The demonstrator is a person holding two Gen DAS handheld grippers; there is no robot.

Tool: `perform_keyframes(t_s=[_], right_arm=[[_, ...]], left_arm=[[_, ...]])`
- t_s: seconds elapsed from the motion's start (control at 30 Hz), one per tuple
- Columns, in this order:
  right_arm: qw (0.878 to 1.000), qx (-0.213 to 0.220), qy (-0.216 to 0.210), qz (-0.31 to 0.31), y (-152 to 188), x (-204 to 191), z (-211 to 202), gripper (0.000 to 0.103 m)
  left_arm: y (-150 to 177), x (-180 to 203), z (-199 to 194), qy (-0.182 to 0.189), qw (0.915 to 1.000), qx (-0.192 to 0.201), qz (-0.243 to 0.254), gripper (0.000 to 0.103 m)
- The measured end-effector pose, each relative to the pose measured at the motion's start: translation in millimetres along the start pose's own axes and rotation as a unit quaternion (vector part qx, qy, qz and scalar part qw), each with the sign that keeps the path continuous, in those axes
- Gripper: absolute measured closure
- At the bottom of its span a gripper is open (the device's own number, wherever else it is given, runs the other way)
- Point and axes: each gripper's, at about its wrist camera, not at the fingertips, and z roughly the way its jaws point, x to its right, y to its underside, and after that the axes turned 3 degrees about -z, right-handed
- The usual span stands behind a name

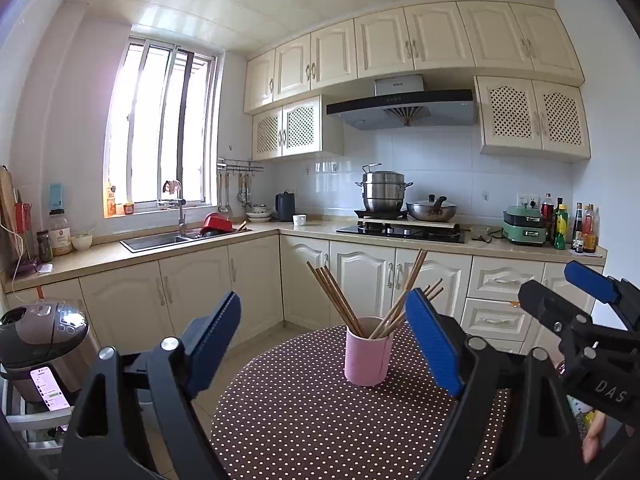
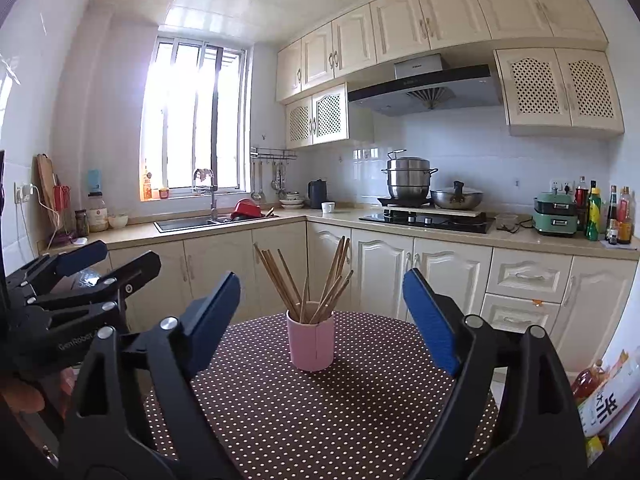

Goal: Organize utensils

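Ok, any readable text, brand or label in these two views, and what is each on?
"DAS": right gripper body, cut off by the frame.
"GenRobot": left gripper body, partly hidden.
Range hood brand: too small.
Carton beside the table: large Chinese characters, partly cut off.
Phone screen, bottle labels: blurred.

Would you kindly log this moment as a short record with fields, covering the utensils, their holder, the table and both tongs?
utensils: wooden chopsticks, fanned out, standing in the cup
holder: pink cup, upright on the table
surface: round table with brown polka-dot cloth
left tongs: open, holding nothing, short of the cup
right tongs: open, holding nothing, short of the cup
background: kitchen counter with sink and stove
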Motion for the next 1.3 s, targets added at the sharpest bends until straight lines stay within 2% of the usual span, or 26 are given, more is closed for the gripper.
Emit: perform_keyframes(t_s=[0.4, 0.5, 0.83, 1.3], right_arm=[[1.000, 0.011, 0.011, -0.016, 3.4, -2.1, -3.2, 0.012], [1.000, 0.013, 0.007, -0.020, 5.0, -5.2, -3.7, 0.012], [0.999, 0.025, 0.006, -0.027, 5.7, -9.3, -5.9, 0.008], [0.999, 0.021, 0.006, -0.024, 8.8, -8.7, -6.5, 0.008]], left_arm=[[1.8, -7.0, -13.4, 0.009, 0.9992, 0.035, -0.016, 0.020], [2.4, -5.9, -14.8, 0.005, 0.9992, 0.039, -0.012, 0.017], [2.5, -4.9, -11.6, 0.004, 0.9991, 0.042, -0.005, 0.013], [5.4, -4.6, -9.5, 0.000, 0.9990, 0.045, -0.001, 0.012]])
